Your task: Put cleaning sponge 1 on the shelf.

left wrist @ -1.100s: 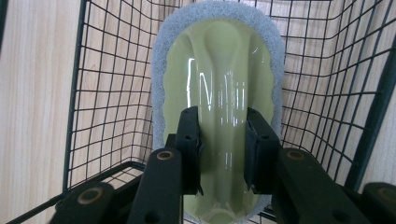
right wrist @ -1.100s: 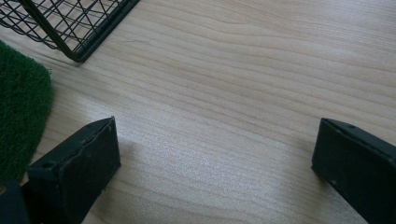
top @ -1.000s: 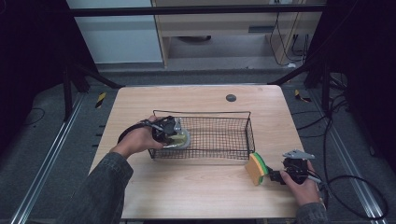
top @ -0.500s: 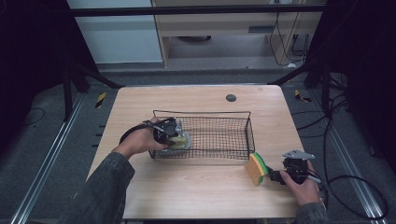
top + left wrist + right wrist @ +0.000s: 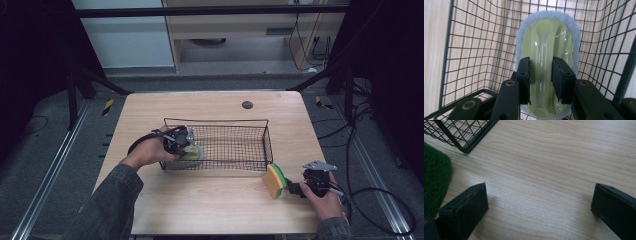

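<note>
1. We see the wire basket (image 5: pixel 235 145) on the table (image 5: pixel 200 200); snagging its mesh on a lift could drag it
2. Left gripper (image 5: pixel 541 75) is clamped on the handle of the pale-green scrubber (image 5: pixel 549 45), low in the basket's left end; the glossy handle could slip
3. Right gripper (image 5: pixel 539 202) is spread wide and empty on the table, with the yellow-green sponge (image 5: pixel 276 180) just beside it; a careless move could knock the sponge over
</note>
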`<state>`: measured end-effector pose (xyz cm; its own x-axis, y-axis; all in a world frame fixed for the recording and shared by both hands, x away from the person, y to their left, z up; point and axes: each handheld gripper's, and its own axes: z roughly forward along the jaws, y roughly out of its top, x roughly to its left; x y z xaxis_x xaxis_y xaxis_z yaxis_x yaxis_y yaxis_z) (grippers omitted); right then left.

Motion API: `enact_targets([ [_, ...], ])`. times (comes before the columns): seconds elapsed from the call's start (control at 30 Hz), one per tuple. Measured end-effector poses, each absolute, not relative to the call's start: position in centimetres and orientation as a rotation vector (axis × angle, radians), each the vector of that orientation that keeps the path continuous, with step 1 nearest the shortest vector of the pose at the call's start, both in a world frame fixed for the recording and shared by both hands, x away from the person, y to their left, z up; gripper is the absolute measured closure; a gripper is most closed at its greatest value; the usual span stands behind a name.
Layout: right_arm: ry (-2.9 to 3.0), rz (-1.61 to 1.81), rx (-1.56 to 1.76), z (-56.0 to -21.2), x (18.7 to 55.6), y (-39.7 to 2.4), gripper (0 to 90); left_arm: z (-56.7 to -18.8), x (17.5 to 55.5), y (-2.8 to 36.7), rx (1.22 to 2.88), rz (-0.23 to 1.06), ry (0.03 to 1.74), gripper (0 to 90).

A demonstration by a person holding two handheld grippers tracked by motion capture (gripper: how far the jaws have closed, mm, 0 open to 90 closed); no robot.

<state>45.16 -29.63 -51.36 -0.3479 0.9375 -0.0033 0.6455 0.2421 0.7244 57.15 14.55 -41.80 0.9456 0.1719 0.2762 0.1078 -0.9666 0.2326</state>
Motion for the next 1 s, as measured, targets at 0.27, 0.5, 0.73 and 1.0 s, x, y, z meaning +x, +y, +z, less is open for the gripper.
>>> enact_targets([
  [0.27, 2.081, 0.893, 1.453, -51.3, 45.1, -29.6, 1.2, -41.0, 56.8, 14.8, 2.856, 0.454, 0.206, 67.4],
  [0.5, 2.079, 0.890, 1.446, -51.4, 45.2, -29.6, 1.2, -40.1, 56.5, 15.3, 2.817, 0.484, 0.226, 63.6],
  [0.73, 2.078, 0.890, 1.446, -51.4, 45.1, -29.6, 1.2, -39.0, 56.4, 16.1, 2.752, 0.543, 0.315, 48.6],
  [1.0, 2.078, 0.891, 1.448, -51.4, 45.1, -29.6, 1.2, -37.8, 55.9, 17.2, 2.610, 0.608, 0.495, 14.3],
])
